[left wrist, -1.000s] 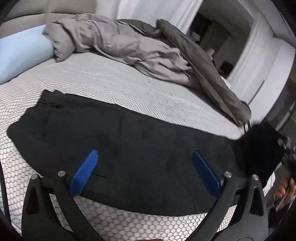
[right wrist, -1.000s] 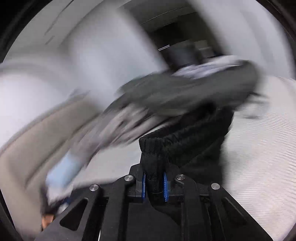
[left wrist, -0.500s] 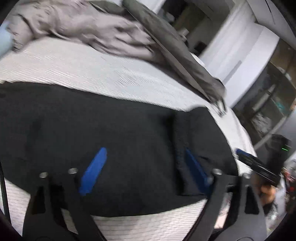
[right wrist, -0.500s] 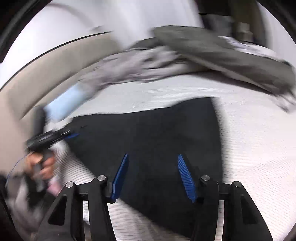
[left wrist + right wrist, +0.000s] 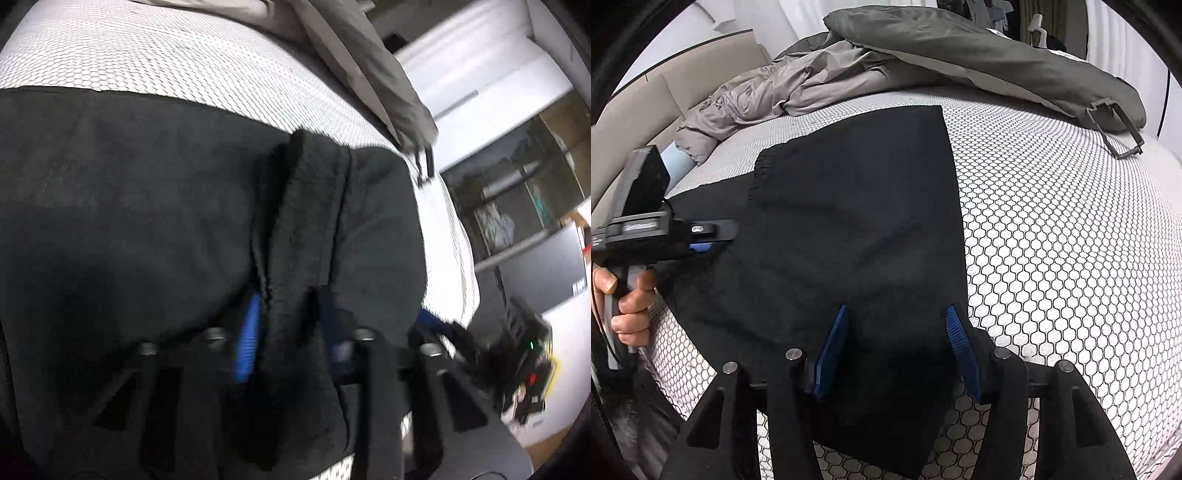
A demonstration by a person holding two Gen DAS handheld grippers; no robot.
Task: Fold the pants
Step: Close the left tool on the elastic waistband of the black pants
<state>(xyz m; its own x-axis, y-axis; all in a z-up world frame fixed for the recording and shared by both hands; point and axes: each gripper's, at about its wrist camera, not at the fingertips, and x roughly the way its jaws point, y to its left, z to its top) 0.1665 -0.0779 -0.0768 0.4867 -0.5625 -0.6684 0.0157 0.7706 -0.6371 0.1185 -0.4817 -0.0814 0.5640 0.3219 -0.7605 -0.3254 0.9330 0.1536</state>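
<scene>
A bed with a white honeycomb-patterned mattress cover (image 5: 1052,229) carries one pair of black fabric pants (image 5: 849,221), folded and spread along its near edge, and a rumpled grey duvet (image 5: 923,55) at the far side. The left gripper (image 5: 288,332) has just been closing, its fingers pinching a raised pants fold. The right gripper (image 5: 897,350) stands parted over the pants, gripping nothing.

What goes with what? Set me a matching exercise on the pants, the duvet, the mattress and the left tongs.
1 pants
2 duvet
3 mattress
4 left tongs

a white, honeycomb pattern
b pinching a raised fold
c black, lying on the bed
d grey, bunched at the far side

Pairs: 1c, 2d, 3a, 4b.
The left tongs have just been closing, pants fabric between them.
</scene>
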